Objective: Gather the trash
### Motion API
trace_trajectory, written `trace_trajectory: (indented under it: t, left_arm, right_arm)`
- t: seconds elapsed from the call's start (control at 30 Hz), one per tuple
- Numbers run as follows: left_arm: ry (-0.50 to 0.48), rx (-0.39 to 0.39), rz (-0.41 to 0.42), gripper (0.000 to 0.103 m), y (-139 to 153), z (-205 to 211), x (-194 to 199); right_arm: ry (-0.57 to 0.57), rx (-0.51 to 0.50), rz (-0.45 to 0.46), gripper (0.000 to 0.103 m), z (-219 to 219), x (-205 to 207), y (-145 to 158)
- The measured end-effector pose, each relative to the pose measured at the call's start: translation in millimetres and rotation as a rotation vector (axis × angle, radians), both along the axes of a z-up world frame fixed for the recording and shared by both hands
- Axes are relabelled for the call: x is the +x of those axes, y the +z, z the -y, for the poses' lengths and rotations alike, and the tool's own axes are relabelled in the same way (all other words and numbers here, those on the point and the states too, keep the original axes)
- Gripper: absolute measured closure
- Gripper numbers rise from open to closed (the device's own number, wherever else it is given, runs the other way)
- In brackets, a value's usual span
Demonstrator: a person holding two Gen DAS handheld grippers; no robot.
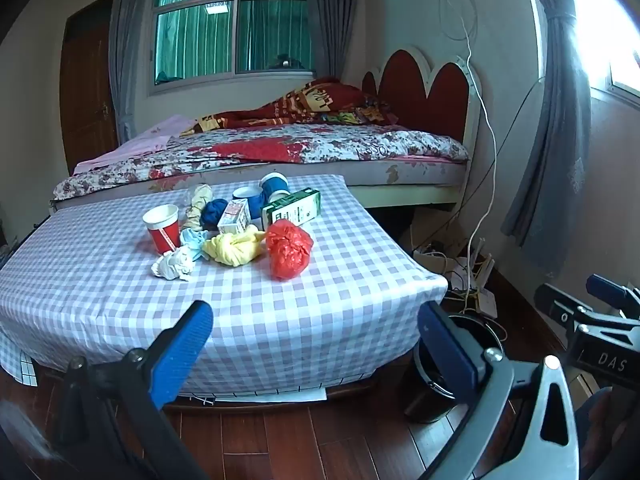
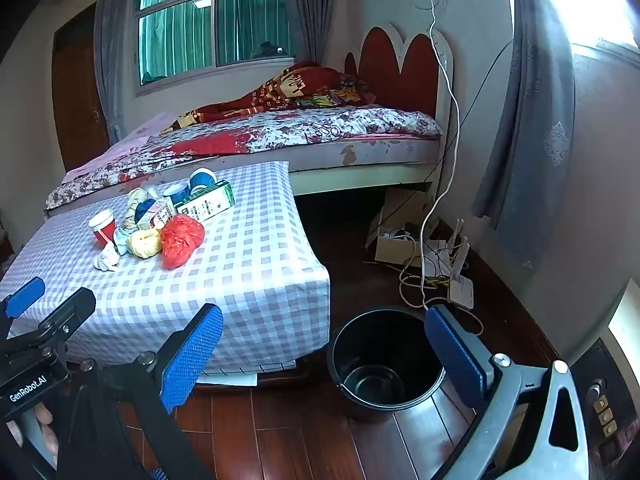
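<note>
Bed point(image 1: 280, 148) with the floral cover and red headboard runs along the back wall in both views. In front of it is the table point(image 1: 120, 300) under a lilac checked cloth, trash bunched in its middle.

Black bin point(image 2: 384, 360) is on the wood floor just beside the table's right corner. The right wrist view looks into it: only the bare bottom shows. The left wrist view gets only a sliver of it, mostly behind my left gripper's right finger.

Pile, big to small: green-and-white carton point(image 1: 291, 209) lying flat at the back right, red plastic bag point(image 1: 289, 254) at the front right, crumpled yellow bag point(image 1: 234, 250) touching it on the left, red paper cup point(image 1: 162, 227) upright at the left, two blue cups point(image 1: 262, 190) at the back, blue wad point(image 1: 213, 212), small printed box point(image 1: 234, 216), pale blue scrap point(image 1: 194, 240), white crumpled paper point(image 1: 174, 266) nearest me. The box print is unreadable. The pale twist behind the blue wad is hard to identify.

Left gripper point(image 1: 316, 350) has its jaws spread wide and empty, and hangs off the table's near edge. Right gripper point(image 2: 324, 354) is the same, wide and empty, with the bin framed between its fingers.

Cable clutter and a white router point(image 2: 460, 280) sit on the floor by the right wall, clear only in the right wrist view. Both gripper bodies are cut off by the bottom edge.
</note>
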State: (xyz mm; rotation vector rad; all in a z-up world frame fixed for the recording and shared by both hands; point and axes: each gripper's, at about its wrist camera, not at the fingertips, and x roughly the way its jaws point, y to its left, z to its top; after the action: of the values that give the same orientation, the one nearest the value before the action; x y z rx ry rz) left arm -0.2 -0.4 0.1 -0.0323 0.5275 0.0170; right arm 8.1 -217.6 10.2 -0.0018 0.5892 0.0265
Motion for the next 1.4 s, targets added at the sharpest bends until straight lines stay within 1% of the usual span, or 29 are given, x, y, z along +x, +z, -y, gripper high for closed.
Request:
trace_trajectory:
  t: [0.57, 1.4]
  left_arm:
    - [-0.004, -0.017, -0.016, 0.001, -4.1, 4.8, -2.2]
    - [-0.019, -0.019, -0.026, 0.001, -13.8, 11.7, 2.4]
  right_arm:
    - [-0.001, -0.006, -0.012, 0.001, -2.1, -1.5, -4.3]
    - [-0.001, 0.001, -0.018, 0.001, -0.2, -0.2, -4.3]
